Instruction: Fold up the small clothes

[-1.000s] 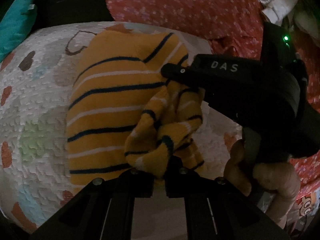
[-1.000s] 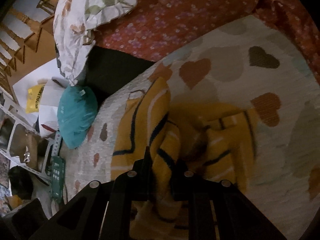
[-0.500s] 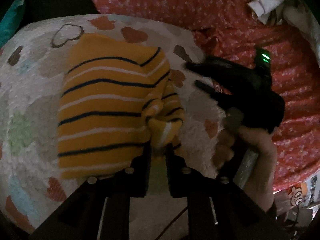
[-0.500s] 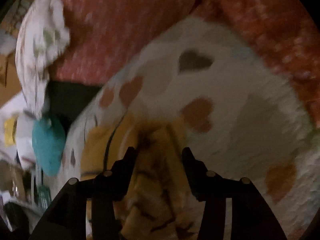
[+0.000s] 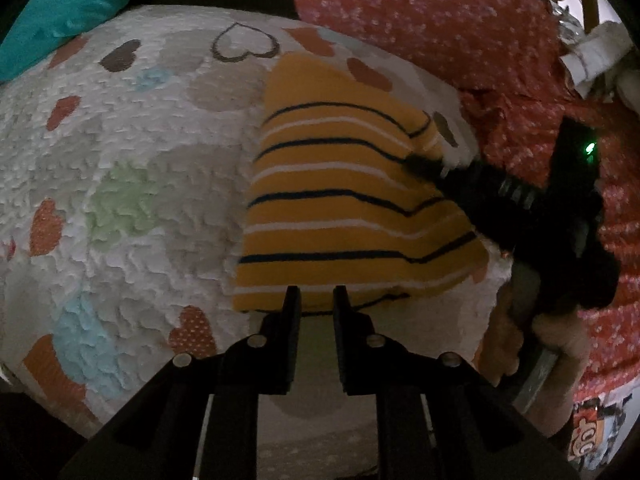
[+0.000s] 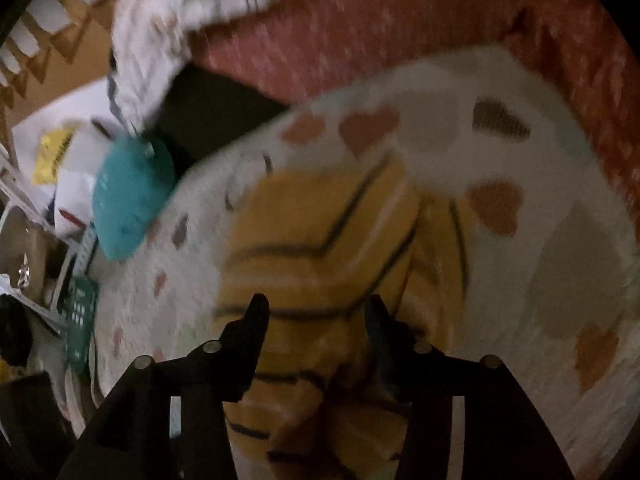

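The yellow striped garment (image 5: 344,208) lies folded flat on the white heart-patterned blanket (image 5: 132,184), which rests on a red dotted sheet (image 5: 432,20). The left gripper (image 5: 314,300) hovers at the garment's near edge, fingers slightly apart and holding nothing. The right gripper (image 6: 316,312), jaws wide apart, sits over the garment's right side, beside a teal pillow (image 6: 128,200)

Soft knit striped sweater (image 5: 352,204) lies on nubbly, rough-textured blanket (image 5: 132,208).
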`<action>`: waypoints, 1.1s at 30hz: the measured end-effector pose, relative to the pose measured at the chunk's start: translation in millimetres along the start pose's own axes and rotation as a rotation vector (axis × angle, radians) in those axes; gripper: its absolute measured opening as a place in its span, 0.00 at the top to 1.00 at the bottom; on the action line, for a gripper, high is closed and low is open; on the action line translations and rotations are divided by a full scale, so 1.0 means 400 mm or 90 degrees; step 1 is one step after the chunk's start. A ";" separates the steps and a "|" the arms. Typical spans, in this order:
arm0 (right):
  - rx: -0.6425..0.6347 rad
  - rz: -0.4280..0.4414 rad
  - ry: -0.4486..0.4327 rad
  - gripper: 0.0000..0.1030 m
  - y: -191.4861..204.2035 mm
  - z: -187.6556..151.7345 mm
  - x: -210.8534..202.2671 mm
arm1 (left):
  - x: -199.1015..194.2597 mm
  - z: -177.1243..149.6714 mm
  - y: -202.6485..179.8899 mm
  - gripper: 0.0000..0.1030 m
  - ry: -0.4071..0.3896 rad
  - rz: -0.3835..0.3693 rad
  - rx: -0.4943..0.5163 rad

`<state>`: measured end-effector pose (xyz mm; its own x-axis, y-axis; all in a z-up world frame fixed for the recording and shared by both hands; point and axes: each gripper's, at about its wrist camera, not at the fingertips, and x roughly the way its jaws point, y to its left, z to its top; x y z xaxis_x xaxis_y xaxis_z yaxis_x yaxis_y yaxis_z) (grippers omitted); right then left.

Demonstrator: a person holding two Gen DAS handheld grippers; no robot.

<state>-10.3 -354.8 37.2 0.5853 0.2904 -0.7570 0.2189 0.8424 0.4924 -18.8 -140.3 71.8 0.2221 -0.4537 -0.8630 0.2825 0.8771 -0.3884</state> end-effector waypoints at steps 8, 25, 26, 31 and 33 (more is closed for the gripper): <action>0.036 -0.042 0.035 0.89 -0.127 -0.054 -0.066 | 0.025 0.039 -0.045 0.86 -0.011 0.015 0.038; 0.133 -0.007 -0.139 0.97 -0.240 0.018 -0.188 | 0.159 0.097 -0.068 0.85 0.062 0.020 0.069; 0.137 0.020 -0.148 0.97 -0.229 0.030 -0.185 | 0.143 0.110 -0.072 0.85 0.050 0.015 0.074; 0.151 0.112 -0.130 0.97 -0.180 0.086 -0.093 | 0.136 0.187 -0.057 0.83 0.019 0.029 0.060; 0.165 0.134 -0.080 0.97 -0.190 0.085 -0.030 | 0.158 0.218 -0.046 0.82 0.014 0.046 0.050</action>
<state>-7.4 -437.6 23.6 0.7261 0.3742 -0.5768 0.2648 0.6220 0.7368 71.6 -198.9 52.5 0.2246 -0.3850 -0.8952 0.3383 0.8923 -0.2988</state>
